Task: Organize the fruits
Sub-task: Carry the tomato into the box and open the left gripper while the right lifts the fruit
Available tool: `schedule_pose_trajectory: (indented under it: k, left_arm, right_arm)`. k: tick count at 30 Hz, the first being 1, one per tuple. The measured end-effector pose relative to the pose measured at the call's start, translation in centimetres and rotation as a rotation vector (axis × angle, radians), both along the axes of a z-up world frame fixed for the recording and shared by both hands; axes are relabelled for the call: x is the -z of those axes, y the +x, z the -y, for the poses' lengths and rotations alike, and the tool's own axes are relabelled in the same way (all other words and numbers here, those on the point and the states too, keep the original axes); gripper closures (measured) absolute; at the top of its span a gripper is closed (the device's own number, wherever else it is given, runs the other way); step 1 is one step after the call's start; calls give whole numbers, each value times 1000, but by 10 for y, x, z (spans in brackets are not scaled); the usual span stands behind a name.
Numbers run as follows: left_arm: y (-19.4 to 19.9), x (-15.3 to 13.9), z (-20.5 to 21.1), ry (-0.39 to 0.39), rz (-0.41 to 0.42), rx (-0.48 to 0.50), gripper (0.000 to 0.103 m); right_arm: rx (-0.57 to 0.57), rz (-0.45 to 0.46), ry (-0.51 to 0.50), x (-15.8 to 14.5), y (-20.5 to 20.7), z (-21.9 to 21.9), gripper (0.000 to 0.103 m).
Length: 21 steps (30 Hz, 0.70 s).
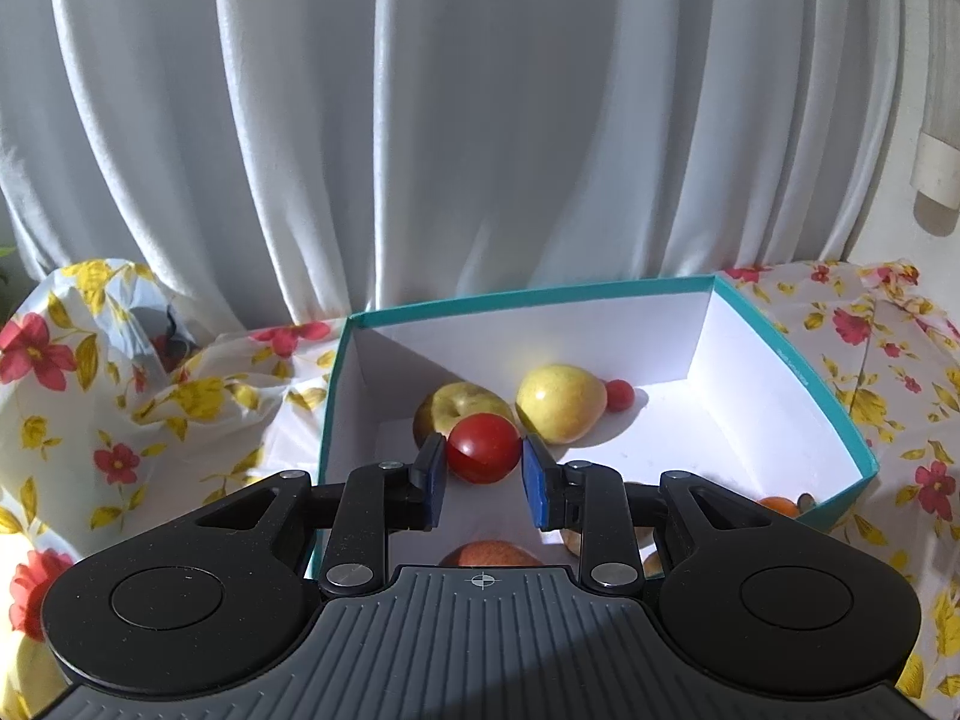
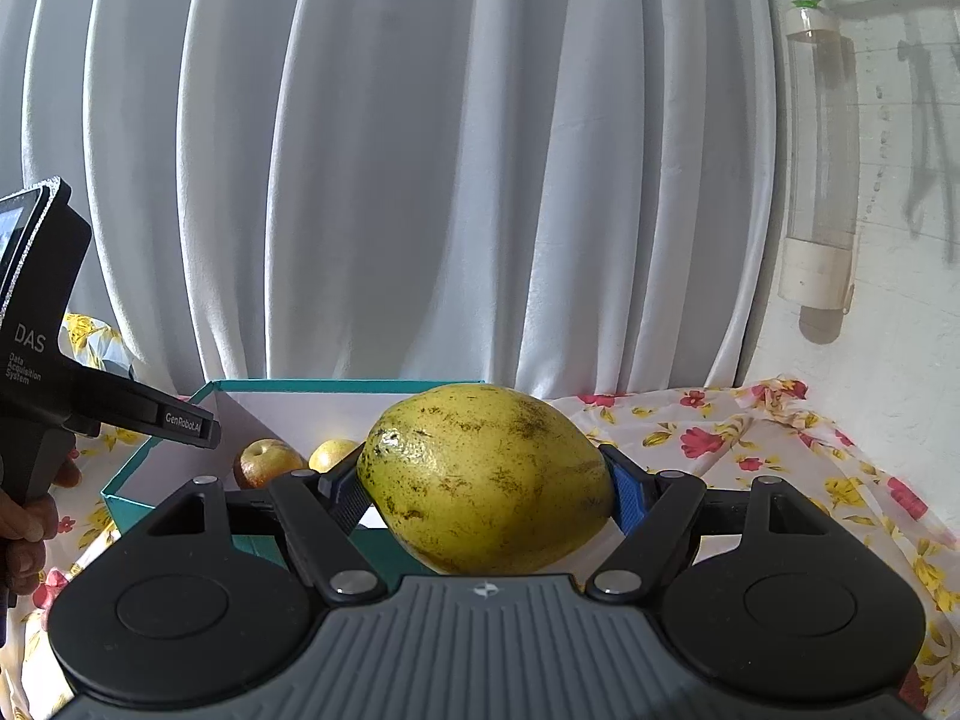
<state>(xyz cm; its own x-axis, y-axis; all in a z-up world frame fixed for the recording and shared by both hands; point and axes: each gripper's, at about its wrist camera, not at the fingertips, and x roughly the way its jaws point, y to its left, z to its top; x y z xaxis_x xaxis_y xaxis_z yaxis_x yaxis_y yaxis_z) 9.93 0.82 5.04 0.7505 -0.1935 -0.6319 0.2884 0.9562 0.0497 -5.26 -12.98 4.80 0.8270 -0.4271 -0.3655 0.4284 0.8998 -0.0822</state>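
Note:
My left gripper (image 1: 485, 471) is shut on a small red tomato (image 1: 483, 444) and holds it above the inside of a teal box (image 1: 540, 295) with white walls. Two yellow apples (image 1: 558, 402) (image 1: 456, 408) and a tiny red fruit (image 1: 620, 394) lie on the box floor. A reddish apple (image 1: 489, 552) and an orange fruit (image 1: 777, 504) show near its front edge. My right gripper (image 2: 489, 495) is shut on a large yellow-green speckled fruit (image 2: 486, 468), held just short of the same box (image 2: 336, 385). Its blue pads (image 2: 624, 498) press on both sides.
A floral cloth (image 2: 750, 450) covers the table. A white curtain (image 1: 480, 120) hangs right behind the box. The left tool's body (image 2: 90, 402) and a hand (image 2: 30, 528) sit at the left of the right wrist view. A clear bottle (image 2: 819, 150) hangs on the right wall.

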Motion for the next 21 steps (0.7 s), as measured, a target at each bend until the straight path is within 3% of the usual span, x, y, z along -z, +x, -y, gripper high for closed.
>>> schedule_pose_trajectory:
  k: [21]
  left_arm:
    - [40,34,13,54,-74,-23,72]
  right_arm:
    - [1,-7,-4,3,18,7,26]
